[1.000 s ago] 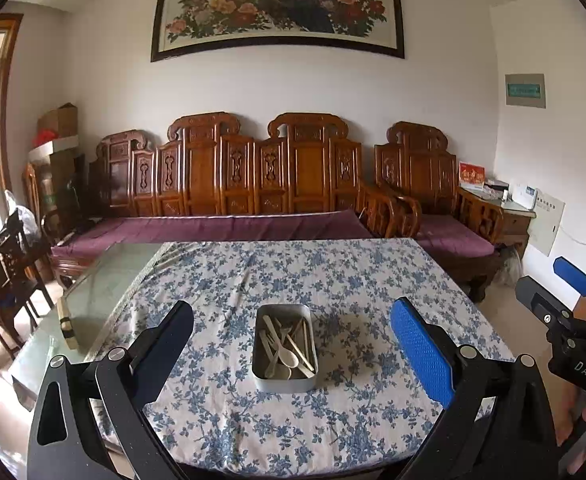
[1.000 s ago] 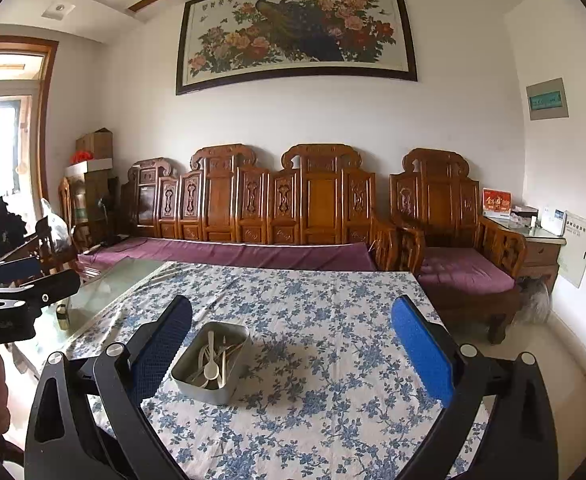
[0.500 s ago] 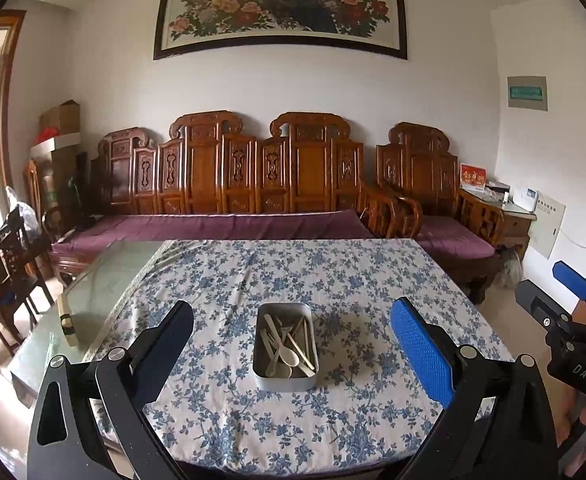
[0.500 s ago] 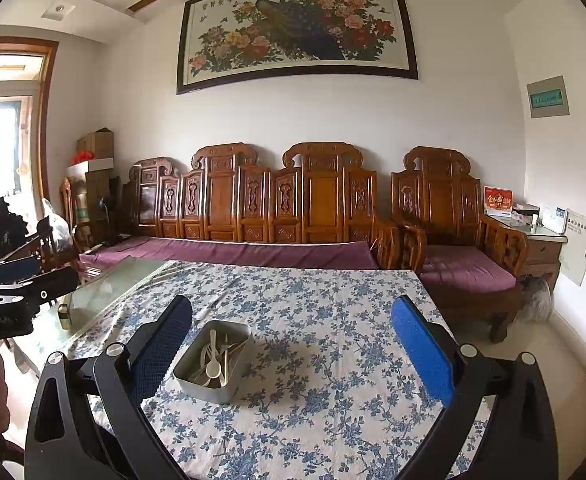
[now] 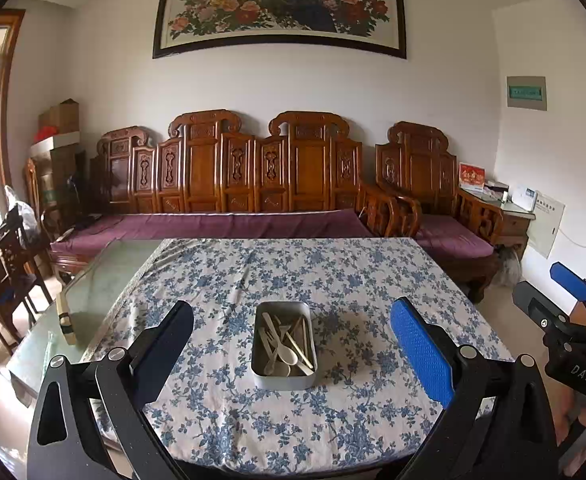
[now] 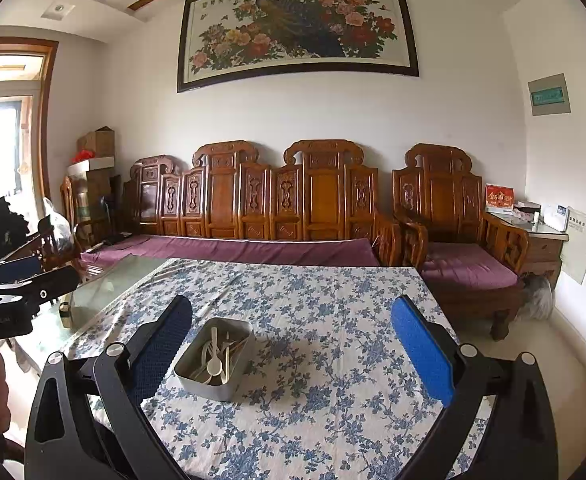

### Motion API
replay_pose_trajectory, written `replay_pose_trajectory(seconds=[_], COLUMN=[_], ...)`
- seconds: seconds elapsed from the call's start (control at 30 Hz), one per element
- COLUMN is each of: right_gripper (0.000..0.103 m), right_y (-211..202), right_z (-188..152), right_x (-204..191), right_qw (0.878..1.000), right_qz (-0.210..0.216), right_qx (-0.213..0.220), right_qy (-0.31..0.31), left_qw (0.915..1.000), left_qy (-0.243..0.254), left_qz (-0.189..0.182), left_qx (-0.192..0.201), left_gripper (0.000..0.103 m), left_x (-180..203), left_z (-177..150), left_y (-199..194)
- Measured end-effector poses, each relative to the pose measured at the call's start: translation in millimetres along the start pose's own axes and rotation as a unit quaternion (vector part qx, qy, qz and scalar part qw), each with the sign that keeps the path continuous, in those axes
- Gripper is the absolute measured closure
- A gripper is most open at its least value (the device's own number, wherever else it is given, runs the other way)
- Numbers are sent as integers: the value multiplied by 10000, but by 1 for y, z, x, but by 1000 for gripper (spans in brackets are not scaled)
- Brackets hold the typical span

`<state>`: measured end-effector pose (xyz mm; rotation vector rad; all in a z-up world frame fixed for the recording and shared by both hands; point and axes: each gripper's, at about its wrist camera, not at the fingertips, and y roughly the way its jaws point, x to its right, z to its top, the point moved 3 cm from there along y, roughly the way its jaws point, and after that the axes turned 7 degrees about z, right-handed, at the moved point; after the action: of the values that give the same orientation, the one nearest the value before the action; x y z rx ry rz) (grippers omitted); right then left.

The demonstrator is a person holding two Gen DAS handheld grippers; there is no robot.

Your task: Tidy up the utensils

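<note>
A grey metal tin (image 5: 284,378) (image 6: 199,380) sits on the blue-flowered tablecloth (image 5: 333,272) (image 6: 325,312). Inside it lie several pale plastic utensils (image 5: 283,346) (image 6: 218,354), spoons and forks mixed together. My left gripper (image 5: 293,344) is open, held back from the near table edge with the tin straight ahead between its fingers. My right gripper (image 6: 293,344) is also open, further right, with the tin ahead of its left finger. Neither holds anything. The right gripper (image 5: 561,304) shows at the left wrist view's right edge.
Bare glass tabletop (image 5: 105,280) lies left of the cloth, with a small box (image 5: 64,316) on it. A carved wooden sofa (image 5: 253,184) with purple cushions stands behind the table, an armchair (image 5: 433,200) and side table (image 5: 509,208) to the right, wooden chairs (image 5: 5,264) at left.
Both views have shifted only slightly. The tin stays in place, and both grippers remain open and empty.
</note>
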<state>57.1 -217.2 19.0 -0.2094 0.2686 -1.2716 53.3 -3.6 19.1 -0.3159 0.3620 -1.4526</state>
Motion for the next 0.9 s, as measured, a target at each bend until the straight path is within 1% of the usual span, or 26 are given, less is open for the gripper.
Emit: replay_pose_trajectory(seconds=[0.9], right_gripper=[3], right_y=[0], right_z=[1], right_x=[-2], right_qw=[10000], right_qz=[10], right_qx=[-7], right_qy=[-3], left_qw=[10000], left_qy=[20], left_qz=[-9], left_qx=[-10], left_gripper=[8], left_x=[3], left_z=[-1], left_y=[-1])
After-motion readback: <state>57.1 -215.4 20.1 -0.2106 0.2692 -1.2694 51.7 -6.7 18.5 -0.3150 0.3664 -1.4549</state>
